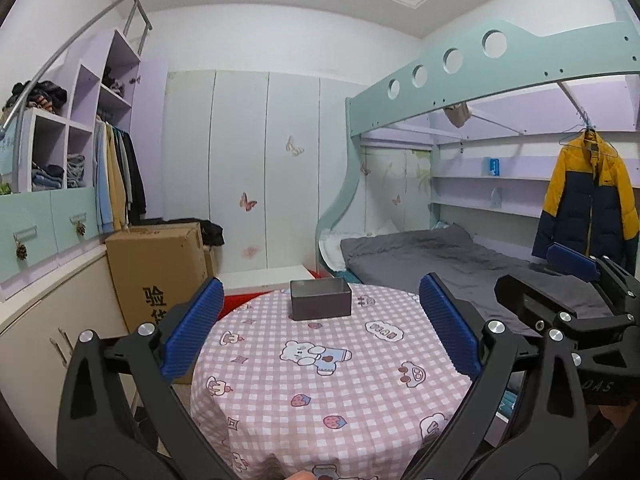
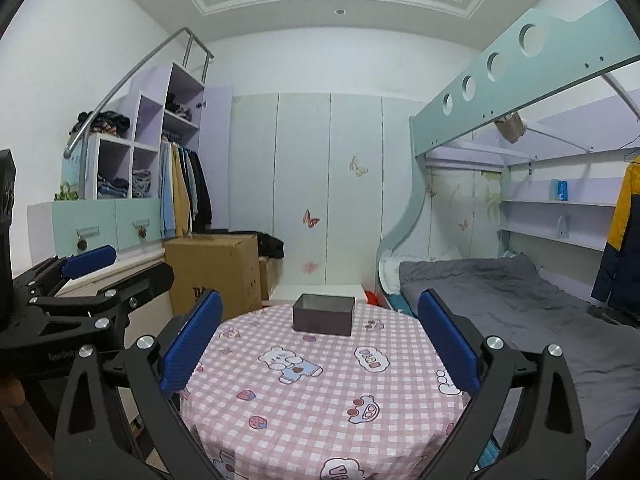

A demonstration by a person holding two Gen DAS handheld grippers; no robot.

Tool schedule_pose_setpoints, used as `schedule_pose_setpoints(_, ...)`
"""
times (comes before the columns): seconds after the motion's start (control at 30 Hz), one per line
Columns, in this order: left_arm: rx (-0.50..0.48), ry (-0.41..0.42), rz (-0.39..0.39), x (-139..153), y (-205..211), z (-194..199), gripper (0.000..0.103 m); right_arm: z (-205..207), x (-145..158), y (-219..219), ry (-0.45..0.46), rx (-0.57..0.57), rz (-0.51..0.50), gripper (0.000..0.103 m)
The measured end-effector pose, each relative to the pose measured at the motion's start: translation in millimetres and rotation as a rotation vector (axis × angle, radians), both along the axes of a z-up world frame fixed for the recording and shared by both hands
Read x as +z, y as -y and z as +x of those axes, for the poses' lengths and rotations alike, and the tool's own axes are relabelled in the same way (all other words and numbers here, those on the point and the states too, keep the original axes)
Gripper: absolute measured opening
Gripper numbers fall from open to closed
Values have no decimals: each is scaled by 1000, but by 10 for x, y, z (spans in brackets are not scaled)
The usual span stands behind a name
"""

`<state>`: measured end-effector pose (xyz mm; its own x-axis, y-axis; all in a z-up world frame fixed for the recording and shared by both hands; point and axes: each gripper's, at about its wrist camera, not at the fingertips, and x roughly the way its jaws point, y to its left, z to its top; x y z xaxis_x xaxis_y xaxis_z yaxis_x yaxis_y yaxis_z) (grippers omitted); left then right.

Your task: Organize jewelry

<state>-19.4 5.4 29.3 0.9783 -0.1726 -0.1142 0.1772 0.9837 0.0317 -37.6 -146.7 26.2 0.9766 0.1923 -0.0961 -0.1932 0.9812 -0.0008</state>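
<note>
A dark grey open box (image 1: 321, 299) stands at the far side of a round table with a pink checked cloth (image 1: 320, 384); it also shows in the right wrist view (image 2: 324, 314). My left gripper (image 1: 320, 334) is open and empty, held above the near part of the table, short of the box. My right gripper (image 2: 320, 338) is open and empty too, at about the same distance from the box. Each gripper shows at the edge of the other's view. No jewelry is visible.
A cardboard box (image 1: 160, 272) stands on the floor left of the table. A bunk bed with a grey mattress (image 1: 460, 256) is on the right. A low cabinet (image 1: 52, 320) runs along the left. Wardrobe doors (image 1: 264, 168) stand behind.
</note>
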Motion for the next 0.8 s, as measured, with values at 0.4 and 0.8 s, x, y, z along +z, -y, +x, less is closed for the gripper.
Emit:
schedule_pose_setpoints(0.4,41,55,5,39,-12,-254,96,-244,25,-13,50,-25,-18,95)
schedule_pose_setpoints(0.8,71,74,7,34,-34,-307,96,-289,14,-32,53,-32,-24,95)
